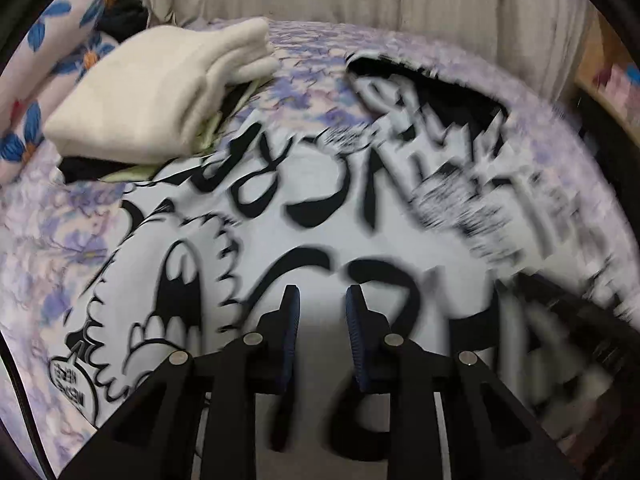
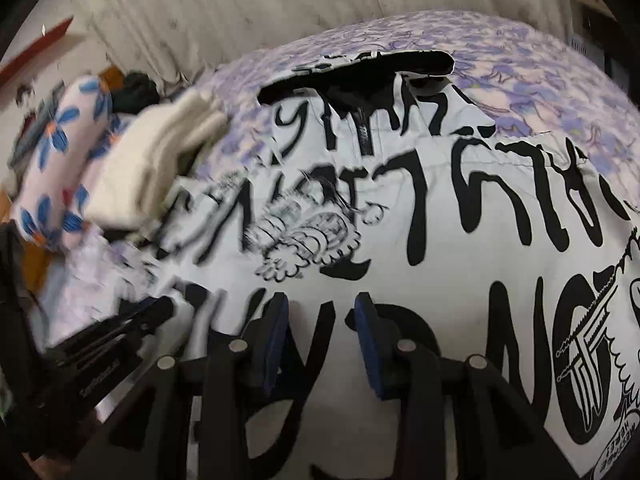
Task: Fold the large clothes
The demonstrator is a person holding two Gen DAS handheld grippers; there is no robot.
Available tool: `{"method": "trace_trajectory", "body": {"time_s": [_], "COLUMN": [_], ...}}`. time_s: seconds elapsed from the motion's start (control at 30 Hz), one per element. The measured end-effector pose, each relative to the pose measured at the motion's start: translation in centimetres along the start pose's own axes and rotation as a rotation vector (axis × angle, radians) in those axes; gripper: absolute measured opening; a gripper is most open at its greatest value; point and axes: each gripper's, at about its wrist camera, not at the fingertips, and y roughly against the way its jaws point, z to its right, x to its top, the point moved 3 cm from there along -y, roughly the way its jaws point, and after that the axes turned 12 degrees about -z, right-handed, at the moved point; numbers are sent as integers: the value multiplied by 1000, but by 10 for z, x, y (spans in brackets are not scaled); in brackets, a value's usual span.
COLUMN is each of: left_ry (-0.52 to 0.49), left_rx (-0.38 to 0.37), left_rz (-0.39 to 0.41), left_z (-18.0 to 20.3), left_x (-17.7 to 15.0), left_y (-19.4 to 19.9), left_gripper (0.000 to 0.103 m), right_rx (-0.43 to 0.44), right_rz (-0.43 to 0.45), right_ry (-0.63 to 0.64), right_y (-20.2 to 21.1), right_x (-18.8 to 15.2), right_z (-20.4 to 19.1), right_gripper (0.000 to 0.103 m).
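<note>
Under my left tool (image 1: pixel 322 294) the white garment with black lettering (image 1: pixel 280 216) lies spread on the bed (image 1: pixel 48 240), its right half smeared by blur. Both tools stand slightly spread with nothing between the pads; the right tool (image 2: pixel 322 302) hangs over the same print. Ahead and to the left, a folded cream pile (image 1: pixel 152 88) hides darker clothes beneath. The collar opening (image 2: pixel 352 76) is only black inside.

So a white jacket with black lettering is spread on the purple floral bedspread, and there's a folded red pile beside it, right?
Not quite: the folded pile is cream, not red, as the left wrist view shows. The white jacket with black lettering does lie on the purple floral bedspread.
</note>
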Motion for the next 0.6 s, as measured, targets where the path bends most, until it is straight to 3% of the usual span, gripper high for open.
{"method": "trace_trajectory", "body": {"time_s": [0.13, 0.17, 0.27, 0.33, 0.43, 0.6], "left_ry": [-34, -42, -83, -103, -89, -52], "left_rx": [99, 114, 129, 144, 123, 119], "left_rz": [28, 31, 26, 30, 20, 16], "left_z": [-44, -54, -75, -81, -90, -92], "left_x": [3, 4, 5, 5, 11, 12], "left_y": [-12, -13, -18, -18, -20, -21], "left_gripper": [22, 22, 17, 16, 14, 14], "right_rx": [-39, -50, -243, -345, -339, -394], "right_rz": [33, 36, 41, 35, 61, 39], "right_ry": [-10, -16, -62, -169, -270, -228], "right_y": [9, 10, 23, 35, 56, 60], "right_x": [3, 5, 1, -8, -21, -22], "right_z": [56, 69, 118, 171, 220, 216], "right_gripper": [1, 0, 0, 2, 0, 0]}}
